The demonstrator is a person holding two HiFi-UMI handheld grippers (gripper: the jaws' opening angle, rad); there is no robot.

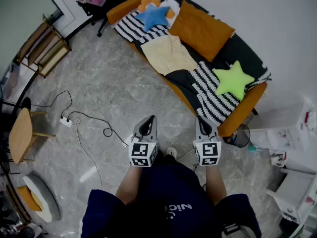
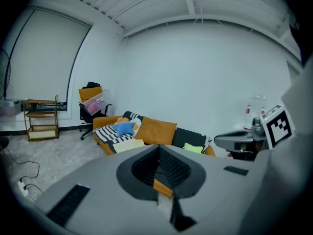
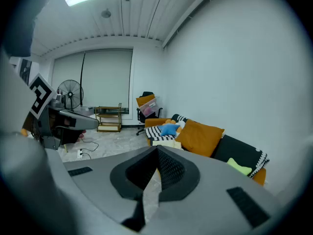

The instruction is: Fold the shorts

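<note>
Both jaw pairs fully closed, gripping nothing: left gripper (image 1: 147, 124) and right gripper (image 1: 204, 124), side by side, well short of sofa (image 1: 243, 105). Cream shorts (image 1: 171, 56) flat on sofa seat, between blue star cushion (image 1: 153, 16) and green star cushion (image 1: 233, 81), untouched.

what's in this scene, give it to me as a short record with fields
setting: room with an orange sofa against a white wall, grey floor
shorts: cream, lying spread on the sofa seat, unfolded
near them: blue star cushion and orange pillow; green star cushion farther along
left claw: shut, empty, held over the floor short of the sofa
right claw: shut, empty, clear of the shorts
task: folding not yet begun
</note>
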